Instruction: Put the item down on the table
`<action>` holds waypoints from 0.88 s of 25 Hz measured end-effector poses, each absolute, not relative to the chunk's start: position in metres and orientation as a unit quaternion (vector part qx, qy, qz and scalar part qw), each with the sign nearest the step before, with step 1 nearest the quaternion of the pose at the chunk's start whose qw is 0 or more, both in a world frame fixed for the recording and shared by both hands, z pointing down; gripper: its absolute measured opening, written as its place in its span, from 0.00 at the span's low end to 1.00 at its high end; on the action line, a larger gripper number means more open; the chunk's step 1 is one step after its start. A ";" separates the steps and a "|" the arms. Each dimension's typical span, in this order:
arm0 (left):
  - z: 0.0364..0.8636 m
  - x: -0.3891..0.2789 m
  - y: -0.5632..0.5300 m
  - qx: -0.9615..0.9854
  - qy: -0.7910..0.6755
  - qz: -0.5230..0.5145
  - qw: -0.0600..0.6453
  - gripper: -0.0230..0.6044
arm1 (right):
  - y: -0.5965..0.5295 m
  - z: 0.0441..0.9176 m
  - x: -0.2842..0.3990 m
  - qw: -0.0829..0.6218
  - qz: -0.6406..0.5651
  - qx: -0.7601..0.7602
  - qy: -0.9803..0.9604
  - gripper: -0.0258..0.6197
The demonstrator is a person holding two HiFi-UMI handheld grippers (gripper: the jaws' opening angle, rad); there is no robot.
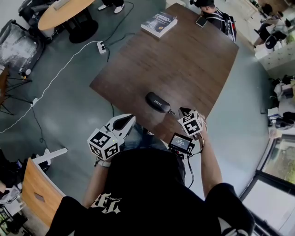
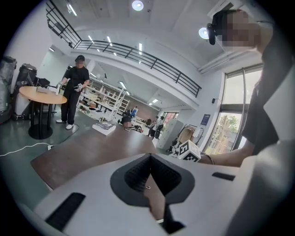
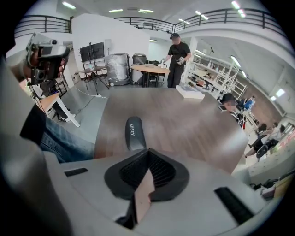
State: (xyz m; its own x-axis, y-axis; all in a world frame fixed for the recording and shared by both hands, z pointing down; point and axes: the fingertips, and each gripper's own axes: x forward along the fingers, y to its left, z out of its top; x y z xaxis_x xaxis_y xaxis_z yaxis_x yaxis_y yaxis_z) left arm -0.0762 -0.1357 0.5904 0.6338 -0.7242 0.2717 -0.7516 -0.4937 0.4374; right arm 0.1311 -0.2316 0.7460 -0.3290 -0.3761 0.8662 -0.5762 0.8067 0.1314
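Note:
A black glasses case (image 1: 157, 102) lies on the dark wooden table (image 1: 184, 55), near its front edge. It is also in the right gripper view, the case (image 3: 135, 133) lying just beyond the jaws. My right gripper (image 1: 183, 112) hovers close behind the case's right end, shut, with nothing between its fingers; in its own view the right gripper (image 3: 148, 153) shows the pads meeting. My left gripper (image 1: 125, 121) hangs off the table's front edge, to the left of the case. The left gripper (image 2: 148, 159) is shut and empty too.
A book (image 1: 159, 24) and a phone (image 1: 201, 21) lie at the table's far end, where a person (image 1: 216, 14) sits. A power strip (image 1: 101, 46) and cables lie on the floor to the left. A round table (image 1: 64, 11) stands at the far left.

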 end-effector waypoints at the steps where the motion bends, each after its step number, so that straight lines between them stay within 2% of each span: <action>1: 0.592 -0.074 -0.135 0.865 -0.424 0.028 0.267 0.05 | -0.228 0.746 0.135 0.499 0.103 0.296 -0.808 0.02; 14: 0.590 -0.060 -0.129 0.873 -0.406 0.041 0.267 0.05 | -0.201 0.702 0.163 0.428 0.142 0.367 -0.813 0.02; 22: 0.584 -0.055 -0.127 0.887 -0.381 0.058 0.256 0.05 | -0.189 0.653 0.162 0.310 0.210 0.405 -0.834 0.02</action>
State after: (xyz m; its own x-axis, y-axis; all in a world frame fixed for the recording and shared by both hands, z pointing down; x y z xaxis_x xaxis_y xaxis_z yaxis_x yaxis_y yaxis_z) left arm -0.0546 -0.1266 0.5839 0.7034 -0.6451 0.2984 -0.7048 -0.5789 0.4099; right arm 0.1616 -0.1890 0.6532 -0.4798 -0.5459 0.6869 -0.8059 0.5838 -0.0989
